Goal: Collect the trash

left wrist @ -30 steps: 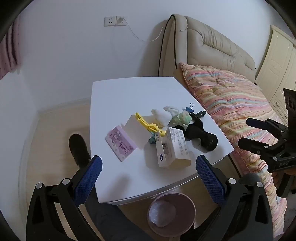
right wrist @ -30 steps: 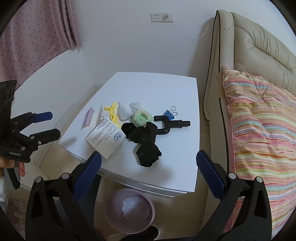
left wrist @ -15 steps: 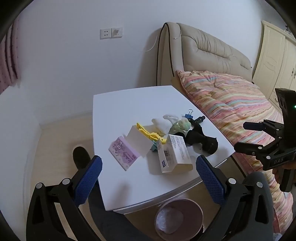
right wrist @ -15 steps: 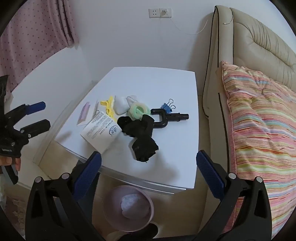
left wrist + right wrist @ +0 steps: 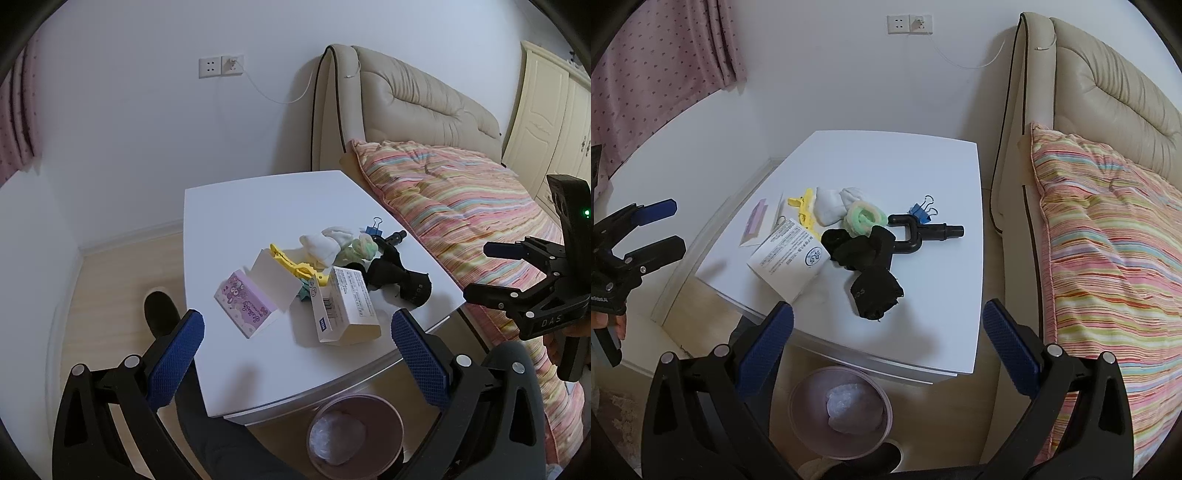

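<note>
Left gripper (image 5: 295, 343): we hold it above the near edge of the bench, fingers spread wide with nothing between them; the blue pads frame the two boxes.
Right gripper (image 5: 886, 339): we hang it over the bench's near side too, fingers wide apart and empty; in the left view it shows at 3 o'clock, beside the bed.
Bench (image 5: 258, 206): a white top, its far half bare, the clutter bunched toward the near right.
White medicine box (image 5: 343, 304): lying on its side at the centre of the left view, printed face up, barcode toward us.
Pink box (image 5: 249, 302): at 9 o'clock of the white box, its flap standing open.
Yellow clip (image 5: 295, 264): just behind the two boxes, touching the white sock (image 5: 321, 245).
Green ring (image 5: 866, 218): a fuzzy loop resting against the white sock and the black sock (image 5: 871, 273).
Black sock: crumpled at the middle of the right view, draped partly over the black pipe fitting (image 5: 923, 232).
Blue binder clip (image 5: 921, 214): at 12 o'clock of the pipe fitting, just beside it.
Trash bin (image 5: 798, 391): on the floor below the bench's near edge, at 6 o'clock in both views, a crumpled white bag (image 5: 853, 406) inside.
Bed (image 5: 1108, 240): striped quilt at 3 o'clock, close along the bench.
</note>
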Demonstrator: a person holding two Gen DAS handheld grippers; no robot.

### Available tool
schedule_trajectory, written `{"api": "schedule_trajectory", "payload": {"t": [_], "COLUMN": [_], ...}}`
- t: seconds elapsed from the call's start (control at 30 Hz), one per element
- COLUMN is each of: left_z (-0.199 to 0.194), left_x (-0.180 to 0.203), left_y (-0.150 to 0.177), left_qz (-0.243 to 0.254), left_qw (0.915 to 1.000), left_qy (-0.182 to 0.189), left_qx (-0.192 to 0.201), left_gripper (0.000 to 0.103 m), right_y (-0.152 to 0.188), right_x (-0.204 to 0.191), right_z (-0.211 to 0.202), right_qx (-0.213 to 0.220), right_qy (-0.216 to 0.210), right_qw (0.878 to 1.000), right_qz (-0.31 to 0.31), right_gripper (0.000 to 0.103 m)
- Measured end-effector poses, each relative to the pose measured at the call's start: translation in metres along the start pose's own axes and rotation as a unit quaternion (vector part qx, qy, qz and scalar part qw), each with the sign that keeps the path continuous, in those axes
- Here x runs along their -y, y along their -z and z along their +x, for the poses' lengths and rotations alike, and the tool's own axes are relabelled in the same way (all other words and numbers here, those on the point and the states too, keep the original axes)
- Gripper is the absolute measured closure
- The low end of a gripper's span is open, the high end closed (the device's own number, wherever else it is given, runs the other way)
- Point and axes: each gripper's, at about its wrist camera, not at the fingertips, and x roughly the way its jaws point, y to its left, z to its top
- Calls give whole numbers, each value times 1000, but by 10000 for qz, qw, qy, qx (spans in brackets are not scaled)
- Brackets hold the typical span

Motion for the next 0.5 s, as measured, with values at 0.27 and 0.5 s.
{"api": "schedule_trajectory", "payload": {"t": [0.27, 0.5], "left_z": [-1, 0], "left_x": [0, -1], "left_y": [1, 2], "left_qz": [-34, -47], "left_qw": [10000, 10000], "left_qy": [4, 10], "left_qx": [10, 8], "left_gripper": [6, 6], "right_y": [0, 0], "right_x": [-2, -2], "right_z": [0, 1], "right_qx": [-34, -55], "right_qy": [4, 0], "right_qw": [10000, 10000], "right_qz": [-42, -64], "right_gripper": [3, 3]}}
